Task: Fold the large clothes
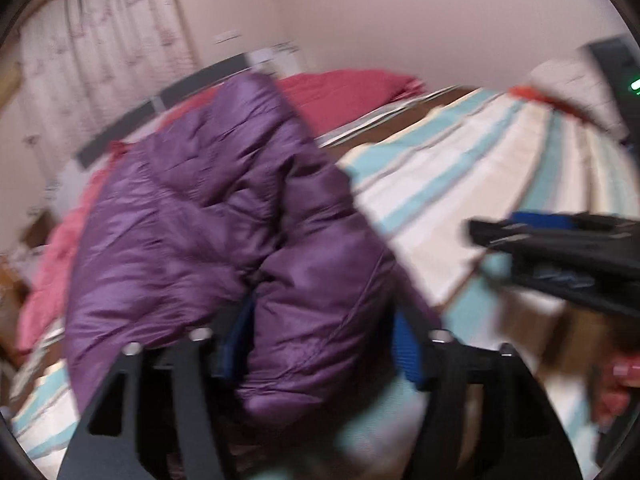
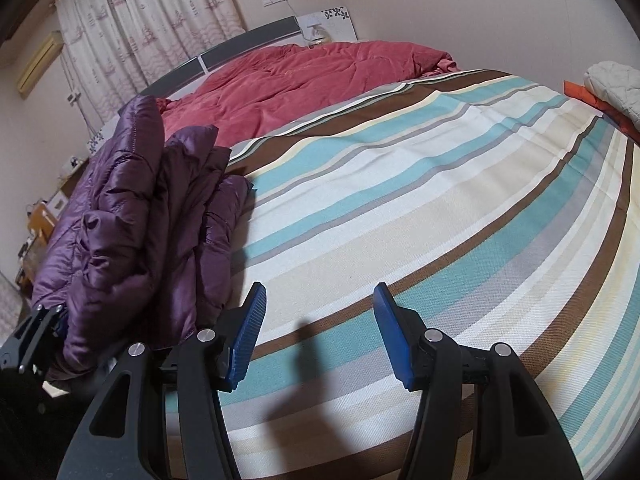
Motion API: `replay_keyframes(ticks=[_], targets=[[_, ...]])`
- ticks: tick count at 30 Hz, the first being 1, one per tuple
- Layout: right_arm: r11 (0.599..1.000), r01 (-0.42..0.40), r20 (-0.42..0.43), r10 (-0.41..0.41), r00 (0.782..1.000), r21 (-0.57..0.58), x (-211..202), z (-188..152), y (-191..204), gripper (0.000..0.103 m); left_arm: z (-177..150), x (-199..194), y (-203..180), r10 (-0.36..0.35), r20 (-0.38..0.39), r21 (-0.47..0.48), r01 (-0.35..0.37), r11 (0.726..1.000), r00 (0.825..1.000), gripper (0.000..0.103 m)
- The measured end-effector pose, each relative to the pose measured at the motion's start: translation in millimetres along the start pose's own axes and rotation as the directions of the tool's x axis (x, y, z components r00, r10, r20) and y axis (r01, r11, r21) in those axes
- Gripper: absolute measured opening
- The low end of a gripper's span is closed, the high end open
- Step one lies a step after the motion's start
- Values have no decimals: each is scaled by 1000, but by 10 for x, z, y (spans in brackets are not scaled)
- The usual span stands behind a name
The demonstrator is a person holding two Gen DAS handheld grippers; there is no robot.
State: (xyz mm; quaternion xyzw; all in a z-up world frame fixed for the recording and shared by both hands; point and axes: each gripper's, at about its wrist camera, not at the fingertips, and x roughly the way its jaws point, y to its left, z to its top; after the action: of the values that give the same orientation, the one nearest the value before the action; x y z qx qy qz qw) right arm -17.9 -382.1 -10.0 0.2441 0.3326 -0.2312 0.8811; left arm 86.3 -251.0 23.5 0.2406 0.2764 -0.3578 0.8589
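A puffy purple jacket [image 1: 208, 208] lies bunched in folds on the left side of a striped bed sheet [image 1: 460, 168]. My left gripper [image 1: 324, 312] has its blue pads standing wide on either side of the jacket's near end, and the picture is blurred. The left pad is partly hidden by the cloth. In the right wrist view the jacket [image 2: 120, 220] is a heap at the left, with the left gripper [image 2: 40, 320] at its near end. My right gripper [image 2: 319, 292] is open over the bare striped sheet [image 2: 440, 200], holding nothing. It also shows at the right of the left wrist view, right gripper [image 1: 500, 232].
A red quilt [image 2: 300, 76] is piled at the head of the bed below a dark headboard [image 2: 248, 40]. White curtains [image 2: 160, 20] hang behind. A white padded item [image 2: 612, 84] on orange cloth sits at the bed's right edge. Small furniture [image 2: 40, 220] stands left of the bed.
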Motion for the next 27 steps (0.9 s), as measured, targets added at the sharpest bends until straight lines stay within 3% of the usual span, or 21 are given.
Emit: replay_keyframes(ticks=[5, 9, 12, 15, 17, 19, 22, 24, 27], targets=[[1000, -7, 6, 7, 1000, -9, -35, 1, 17, 56, -12, -341, 170, -88, 73, -111, 96, 989, 993, 67], [1000, -24, 11, 24, 1000, -16, -88, 21, 46, 56, -61, -780, 298, -151, 183, -156, 180, 971, 972, 73], [998, -55, 34, 55, 998, -21, -183, 85, 104, 56, -135, -1016, 513, -105, 243, -190, 153, 970, 964, 76], [994, -95, 70, 99, 993, -49, -312, 192, 246, 56, -206, -1096, 942, 24, 272, -314, 65, 947, 962, 79], [987, -135, 93, 142, 985, -84, -395, 276, 414, 56, -271, -1062, 1305, 177, 231, -424, -65, 903, 957, 82], [977, -166, 115, 182, 977, -136, -470, 364, 616, 56, -331, -974, 1615, 271, 158, -495, -162, 854, 949, 80], [951, -210, 123, 242, 963, -227, -508, 494, 1007, 56, -404, -714, 1993, 289, 39, -574, -216, 790, 956, 60], [931, -219, 121, 264, 957, -293, -450, 576, 1299, 56, -414, -547, 2093, 242, -10, -576, -203, 792, 970, 52], [913, -240, 75, 278, 958, -330, -259, 680, 1574, 56, -427, -376, 2032, 180, -20, -557, -160, 815, 984, 51]])
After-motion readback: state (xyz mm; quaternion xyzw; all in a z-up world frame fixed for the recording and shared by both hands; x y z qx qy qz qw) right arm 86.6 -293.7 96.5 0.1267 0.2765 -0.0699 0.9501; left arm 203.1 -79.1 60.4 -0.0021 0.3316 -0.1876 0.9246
